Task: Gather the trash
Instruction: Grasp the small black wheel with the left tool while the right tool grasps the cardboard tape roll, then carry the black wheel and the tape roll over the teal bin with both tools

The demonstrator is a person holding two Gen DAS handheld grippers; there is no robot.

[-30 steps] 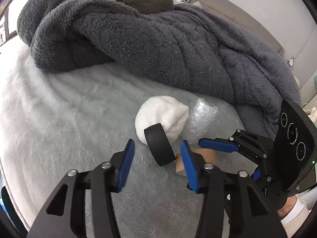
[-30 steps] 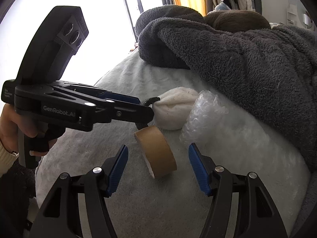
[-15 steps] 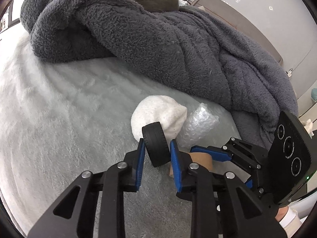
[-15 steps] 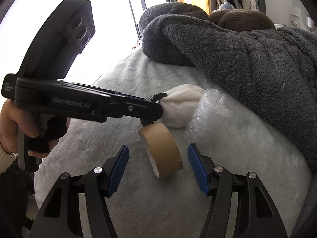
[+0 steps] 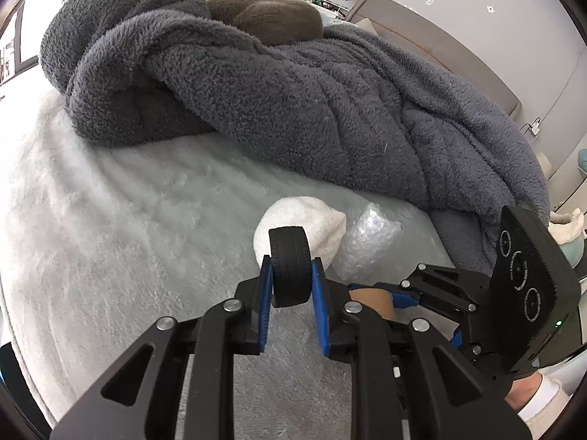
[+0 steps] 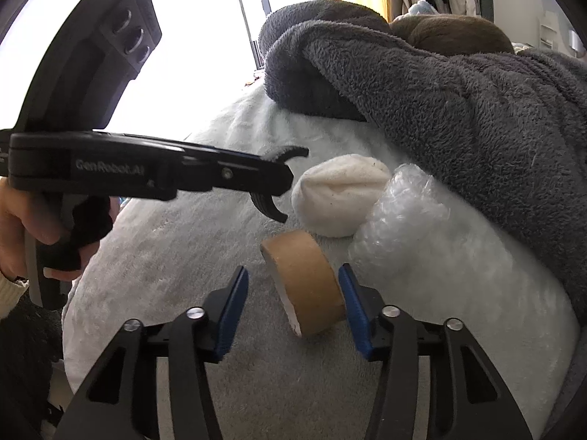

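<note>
A black toy wheel (image 5: 290,267) stands upright between the blue pads of my left gripper (image 5: 291,261), whose jaws are closing and press on both its sides. In the right wrist view the left gripper (image 6: 282,183) crosses from the left, with the wheel (image 6: 273,209) showing above and below its finger. A brown tape roll (image 6: 308,286) lies on the white fleece between the closing jaws of my right gripper (image 6: 293,270); the right pad touches it and the left pad stands apart. Part of the roll (image 5: 374,300) shows in the left wrist view.
A white fabric ball (image 6: 341,201) and a wad of bubble wrap (image 6: 400,227) lie just beyond the roll on the white fleece cover (image 5: 128,220). A bunched grey blanket (image 5: 293,91) and a brown pillow (image 5: 268,18) rise behind. A hand (image 6: 22,227) holds the left gripper.
The left jaws have closed onto the black wheel, which now stands upright between the pads. The right jaws have narrowed around the tape roll.
</note>
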